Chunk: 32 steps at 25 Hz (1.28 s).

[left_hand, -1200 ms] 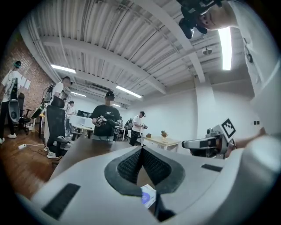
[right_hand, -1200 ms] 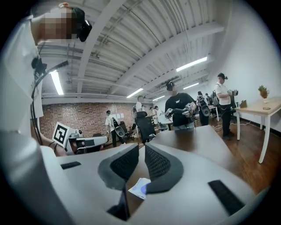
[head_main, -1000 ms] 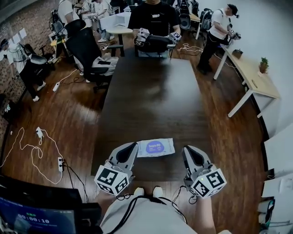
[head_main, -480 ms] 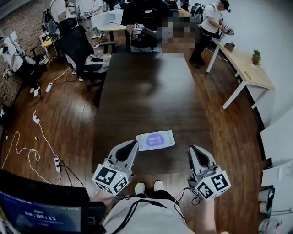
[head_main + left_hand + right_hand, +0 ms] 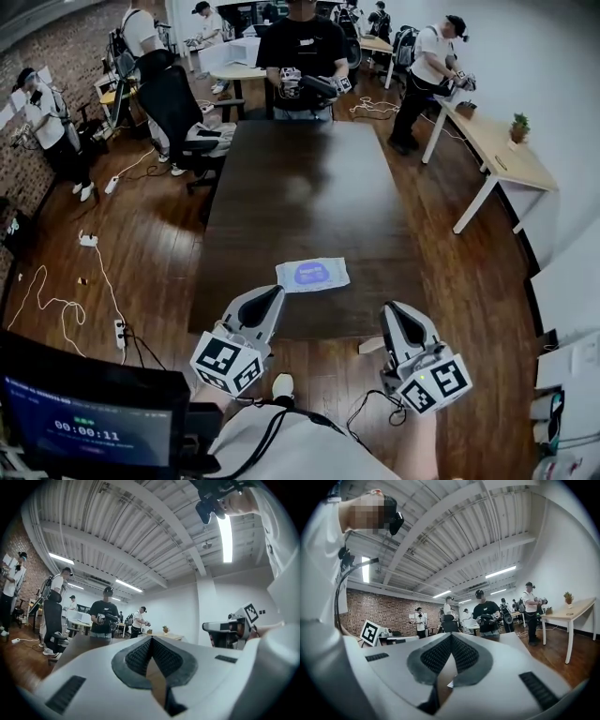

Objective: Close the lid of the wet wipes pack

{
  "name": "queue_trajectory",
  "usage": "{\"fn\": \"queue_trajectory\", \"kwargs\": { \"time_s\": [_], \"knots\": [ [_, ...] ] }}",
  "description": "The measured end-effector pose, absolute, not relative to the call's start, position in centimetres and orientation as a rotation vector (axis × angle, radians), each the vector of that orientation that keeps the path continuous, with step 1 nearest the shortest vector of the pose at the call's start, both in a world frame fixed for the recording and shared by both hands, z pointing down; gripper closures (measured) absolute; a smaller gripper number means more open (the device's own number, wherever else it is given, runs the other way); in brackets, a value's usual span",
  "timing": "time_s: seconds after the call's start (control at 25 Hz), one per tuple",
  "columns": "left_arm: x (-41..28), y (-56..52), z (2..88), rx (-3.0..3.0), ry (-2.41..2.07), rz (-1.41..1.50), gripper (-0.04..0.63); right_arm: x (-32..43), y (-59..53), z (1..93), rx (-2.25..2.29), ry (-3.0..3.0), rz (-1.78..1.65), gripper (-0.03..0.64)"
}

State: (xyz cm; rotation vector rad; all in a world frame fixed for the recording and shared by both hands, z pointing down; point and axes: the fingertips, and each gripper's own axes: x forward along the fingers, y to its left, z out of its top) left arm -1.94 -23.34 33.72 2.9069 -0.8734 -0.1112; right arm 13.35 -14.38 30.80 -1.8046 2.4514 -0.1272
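Observation:
The wet wipes pack (image 5: 312,274), white with a blue oval lid that looks flat, lies near the front edge of the dark table (image 5: 309,187). My left gripper (image 5: 275,292) is shut and empty, with its tip just short of the pack's left corner. My right gripper (image 5: 390,307) is also shut and empty. It hangs off the table's front right corner, apart from the pack. In the left gripper view the left gripper (image 5: 151,638) has its pads together, and so does the right gripper (image 5: 451,636) in the right gripper view. Both point level across the room.
A person in black (image 5: 306,47) stands at the table's far end holding grippers. A black office chair (image 5: 178,103) is at the back left and a light wood desk (image 5: 497,141) at the right. Cables (image 5: 56,300) lie on the floor, and a monitor (image 5: 84,427) stands at the lower left.
Both grippers have drawn back from beside the pack toward the person and risen a little. The pack lies where it was, now ahead of the fingertips.

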Motion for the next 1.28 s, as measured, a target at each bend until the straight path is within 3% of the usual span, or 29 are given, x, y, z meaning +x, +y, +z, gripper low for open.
{"fn": "queue_trajectory", "kwargs": {
  "time_s": [0.6,1.28],
  "knots": [
    [-1.4,2.3,37.3,2.851,-0.924,-0.043,0.598,12.7,9.5,34.3,-1.701,2.502,-0.191,0.609],
    [-5.8,10.6,33.7,2.868,-0.992,-0.063,0.598,9.2,17.3,32.7,-1.658,2.525,-0.169,0.609]
  ]
}}
